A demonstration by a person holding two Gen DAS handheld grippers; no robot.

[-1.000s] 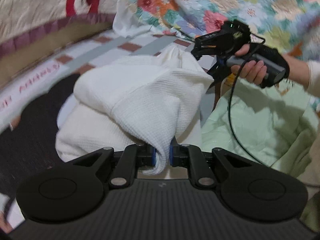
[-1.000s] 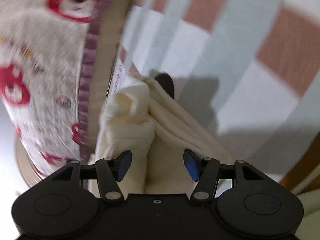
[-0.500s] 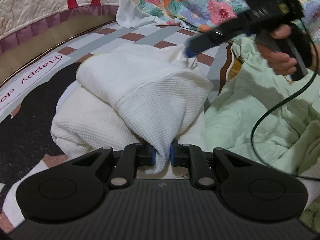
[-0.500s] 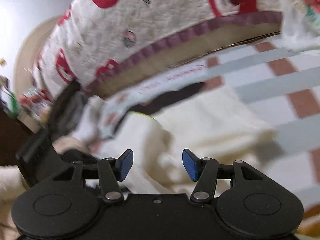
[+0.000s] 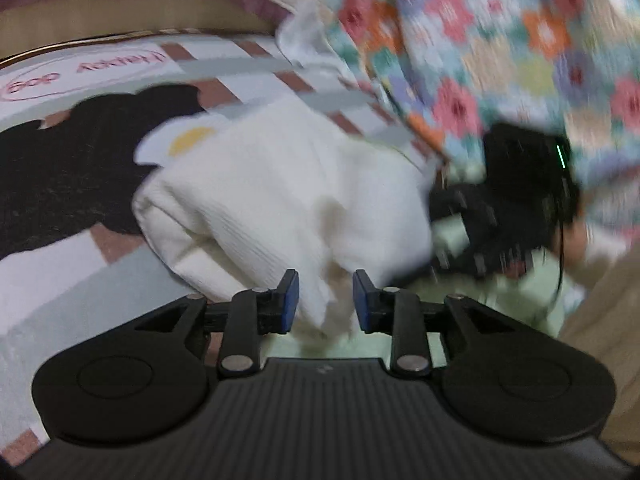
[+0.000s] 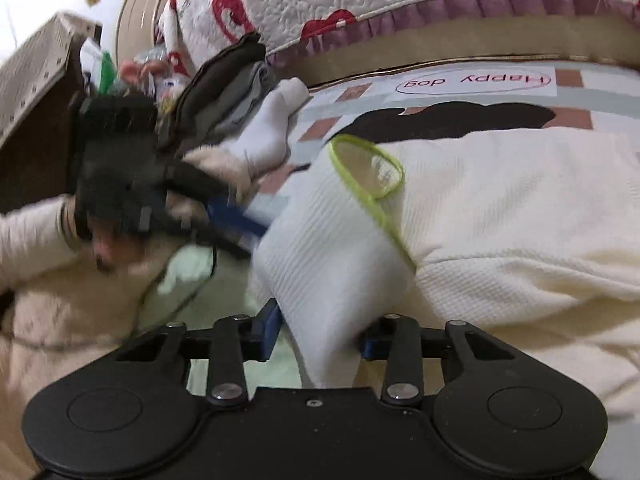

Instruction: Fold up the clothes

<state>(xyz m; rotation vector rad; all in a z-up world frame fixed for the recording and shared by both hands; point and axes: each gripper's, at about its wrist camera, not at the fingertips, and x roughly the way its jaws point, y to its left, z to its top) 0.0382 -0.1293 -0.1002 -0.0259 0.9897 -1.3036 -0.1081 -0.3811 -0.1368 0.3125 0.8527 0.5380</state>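
Observation:
A white waffle-knit garment (image 5: 280, 200) lies bunched and partly folded on the patterned bed sheet (image 5: 60, 280). My left gripper (image 5: 322, 306) stands open, a loose tip of the cloth hanging between its blue pads without being pinched. In the right wrist view the same garment (image 6: 500, 216) shows a lime-trimmed neckline (image 6: 366, 168). My right gripper (image 6: 320, 334) has a fold of the white cloth between its pads, which are spread wide around it. The left gripper also shows blurred in the right wrist view (image 6: 236, 216), and the right gripper blurred in the left wrist view (image 5: 460, 208).
A pale green garment (image 5: 520, 292) lies under and beside the white one. A floral quilt (image 5: 500, 40) is heaped at the back right. A strawberry-print quilt (image 6: 360, 0) lines the headboard. Dark folded clothes (image 6: 224, 84) and white socks (image 6: 268, 128) lie near a wooden nightstand (image 6: 36, 100).
My left gripper has opened and let go of the white cloth. My right gripper swung round to the garment's near side and now has a fold between its pads.

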